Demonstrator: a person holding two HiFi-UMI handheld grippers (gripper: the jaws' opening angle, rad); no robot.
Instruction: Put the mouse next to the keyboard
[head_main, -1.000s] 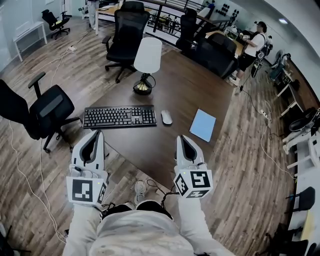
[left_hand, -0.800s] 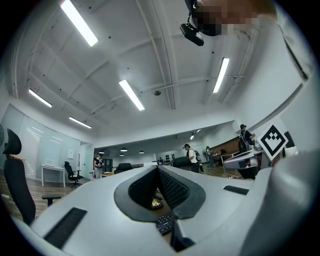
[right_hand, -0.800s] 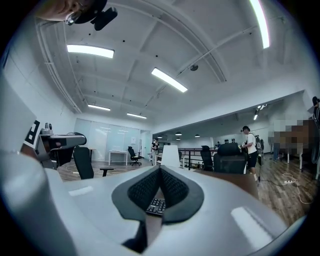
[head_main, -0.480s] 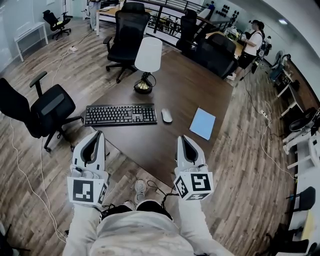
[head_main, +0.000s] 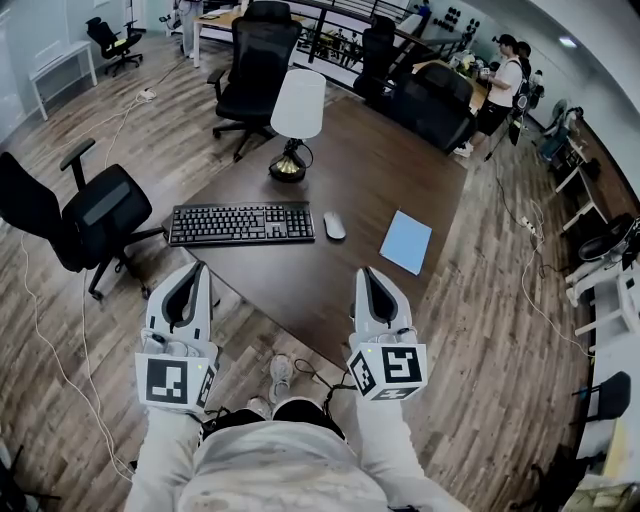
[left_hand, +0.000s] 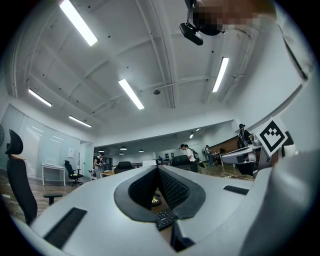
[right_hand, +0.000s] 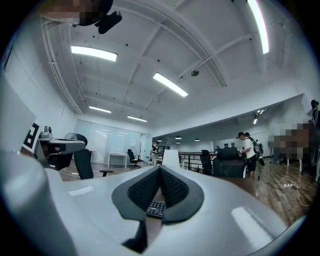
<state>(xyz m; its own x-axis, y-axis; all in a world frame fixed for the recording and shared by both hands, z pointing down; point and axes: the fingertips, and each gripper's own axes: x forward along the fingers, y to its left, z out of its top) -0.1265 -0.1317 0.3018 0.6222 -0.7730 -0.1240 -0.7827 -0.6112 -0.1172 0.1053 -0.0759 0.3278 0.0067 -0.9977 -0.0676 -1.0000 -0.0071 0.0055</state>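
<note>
A grey mouse (head_main: 334, 226) lies on the dark wooden table (head_main: 370, 170), just right of the black keyboard (head_main: 241, 224). Both grippers hover at the table's near edge, well short of the mouse. My left gripper (head_main: 190, 272) is below the keyboard's left end, its jaws shut and empty. My right gripper (head_main: 366, 274) is below and right of the mouse, also shut on nothing. In the left gripper view the left gripper (left_hand: 158, 169) has its pads touching, with keyboard keys (left_hand: 164, 219) showing under them. The right gripper view shows the right gripper (right_hand: 160, 168) the same way, over the keyboard (right_hand: 156, 208).
A blue notebook (head_main: 406, 243) lies right of the mouse. A white-shaded lamp (head_main: 296, 118) stands behind the keyboard. Black office chairs (head_main: 85, 215) ring the table on the left and at the back. A person (head_main: 495, 88) stands far back right. Cables trail on the wood floor.
Both grippers keep almost the same place in the head view. The table and its objects have slid slightly up the picture. The person at the back has shifted a little.
</note>
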